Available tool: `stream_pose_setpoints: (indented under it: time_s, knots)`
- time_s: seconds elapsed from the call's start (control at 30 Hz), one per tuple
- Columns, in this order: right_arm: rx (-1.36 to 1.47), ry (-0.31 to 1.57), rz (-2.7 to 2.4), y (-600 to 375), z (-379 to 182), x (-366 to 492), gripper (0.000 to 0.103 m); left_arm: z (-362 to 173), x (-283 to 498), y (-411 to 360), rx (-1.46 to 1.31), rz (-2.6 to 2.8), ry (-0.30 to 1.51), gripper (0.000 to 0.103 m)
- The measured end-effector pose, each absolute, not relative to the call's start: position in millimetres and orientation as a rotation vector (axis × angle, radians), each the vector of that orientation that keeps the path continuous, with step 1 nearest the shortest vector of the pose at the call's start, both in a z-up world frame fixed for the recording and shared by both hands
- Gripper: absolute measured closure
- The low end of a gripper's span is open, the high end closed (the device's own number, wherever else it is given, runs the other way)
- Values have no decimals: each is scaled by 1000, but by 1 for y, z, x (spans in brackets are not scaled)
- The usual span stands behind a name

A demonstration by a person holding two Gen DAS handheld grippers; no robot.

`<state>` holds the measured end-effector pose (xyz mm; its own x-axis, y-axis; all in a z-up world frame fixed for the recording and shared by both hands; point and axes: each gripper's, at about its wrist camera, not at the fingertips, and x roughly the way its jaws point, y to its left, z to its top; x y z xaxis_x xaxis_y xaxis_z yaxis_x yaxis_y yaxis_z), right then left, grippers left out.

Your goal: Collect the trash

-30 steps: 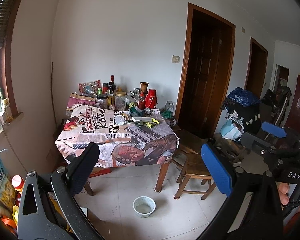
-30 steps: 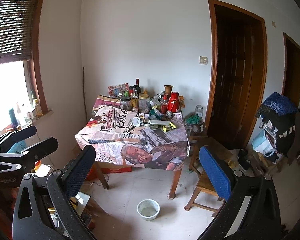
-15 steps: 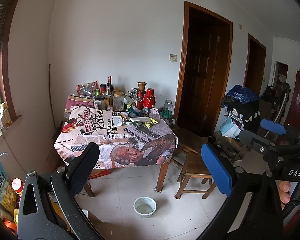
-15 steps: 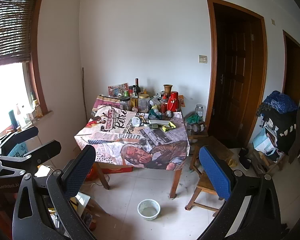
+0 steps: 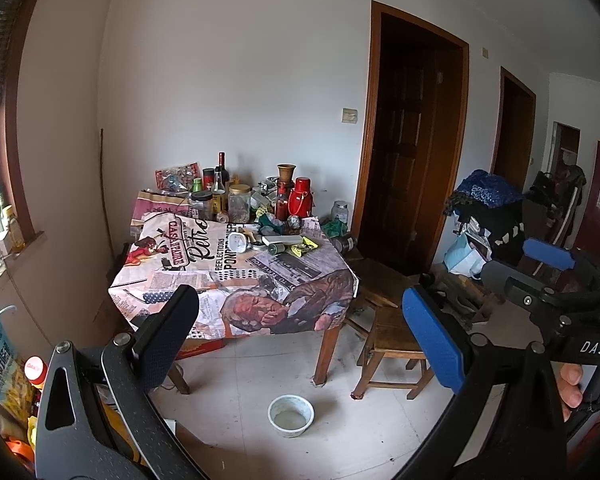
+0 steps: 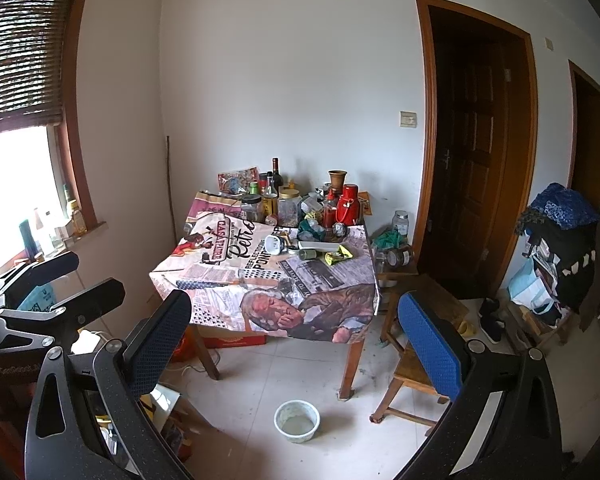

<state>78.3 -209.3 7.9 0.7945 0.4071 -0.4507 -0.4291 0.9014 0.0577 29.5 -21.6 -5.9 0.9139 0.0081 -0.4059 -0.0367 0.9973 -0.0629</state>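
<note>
Left tongs wide open, empty; right tongs likewise, both held up well short of the tabletop, aimed at it. Right tongs also show at right edge of left view, a thumb under them. Trash far ahead on the printed cloth: yellow-green wrapper beside a small tin can, tipped white cup near. White bowl on floor by table leg, wooden stool right.
</note>
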Motion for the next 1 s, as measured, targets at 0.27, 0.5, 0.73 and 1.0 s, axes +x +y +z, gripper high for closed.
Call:
stream_pose_setpoints:
  time_s: [0.27, 0.5, 0.73, 1.0]
  knots:
    - [-44, 479, 459, -213, 6, 84, 0, -11, 40, -31, -73, 47, 422, 1]
    - [-49, 485, 472, -221, 2, 99, 0, -15, 57, -43, -83, 72, 423, 1]
    - [-56, 482, 464, -231, -3, 117, 0, -20, 83, -48, -94, 100, 432, 1]
    - [-29, 529, 438, -231, -14, 156, 0, -28, 125, -33, -92, 135, 458, 1]
